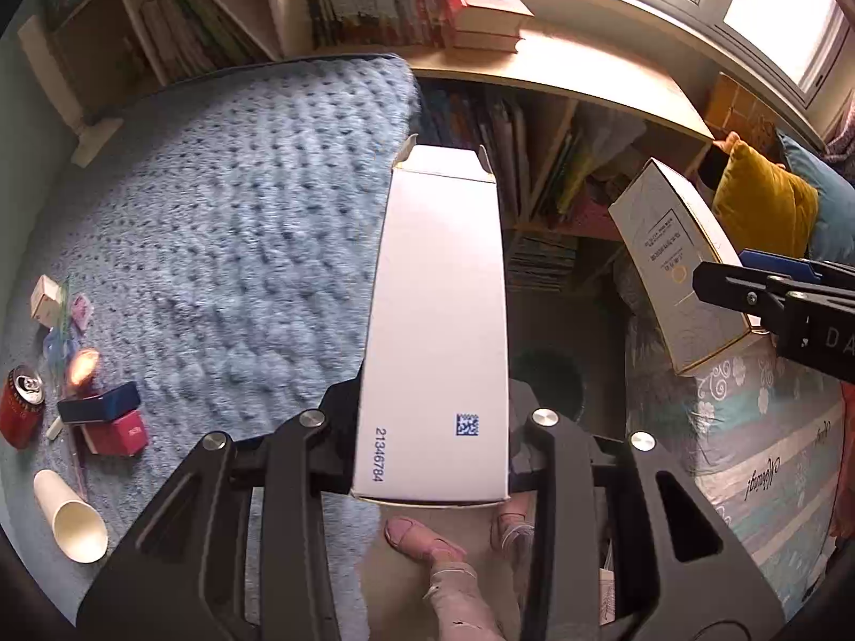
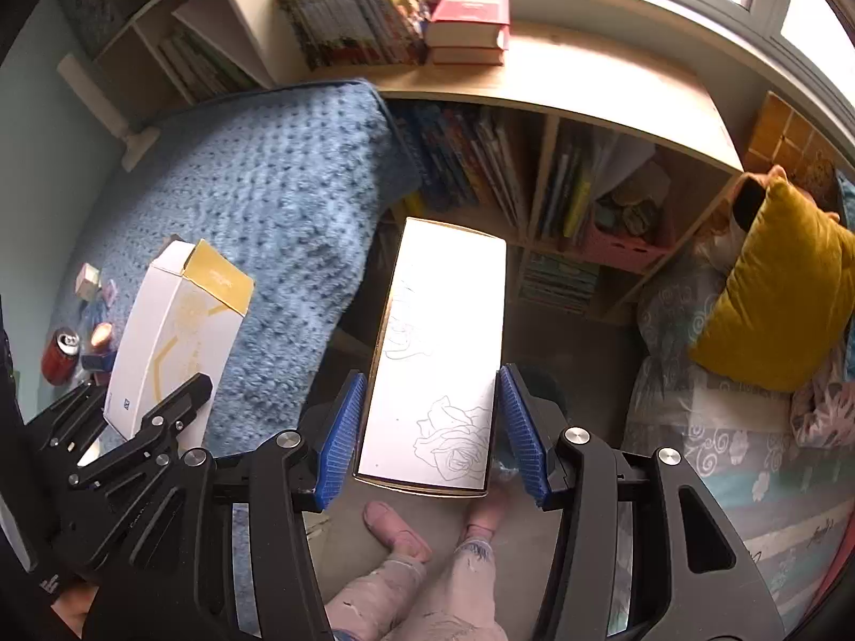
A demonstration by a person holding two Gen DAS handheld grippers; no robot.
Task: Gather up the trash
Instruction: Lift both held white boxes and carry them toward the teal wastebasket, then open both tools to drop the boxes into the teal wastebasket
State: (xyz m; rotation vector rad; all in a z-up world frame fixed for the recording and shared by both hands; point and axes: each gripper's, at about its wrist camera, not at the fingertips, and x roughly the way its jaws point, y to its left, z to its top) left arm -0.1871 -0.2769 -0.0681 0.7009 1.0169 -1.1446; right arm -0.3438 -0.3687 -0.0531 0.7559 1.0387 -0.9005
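My left gripper (image 1: 433,427) is shut on a tall white carton (image 1: 438,320) printed with a number and a blue code, its top flaps open. In the right wrist view this carton (image 2: 171,331) shows a yellow top, with the left gripper (image 2: 144,400) around its lower end. My right gripper (image 2: 433,427) is shut on a white box with a rose drawing (image 2: 443,352), blue pads (image 2: 342,438) against its sides. The same box (image 1: 673,267) appears at right in the left view, held by the right gripper (image 1: 748,288). A dark round container (image 1: 550,379) stands on the floor below both.
On the blue fluffy blanket (image 1: 240,224) at left lie a red can (image 1: 21,406), a paper cup (image 1: 72,518) and small boxes (image 1: 107,416). A bookshelf (image 2: 534,181) stands ahead. The patterned bed (image 2: 748,470) with its yellow cushion (image 2: 785,288) is right. A person's feet (image 2: 398,529) stand below.
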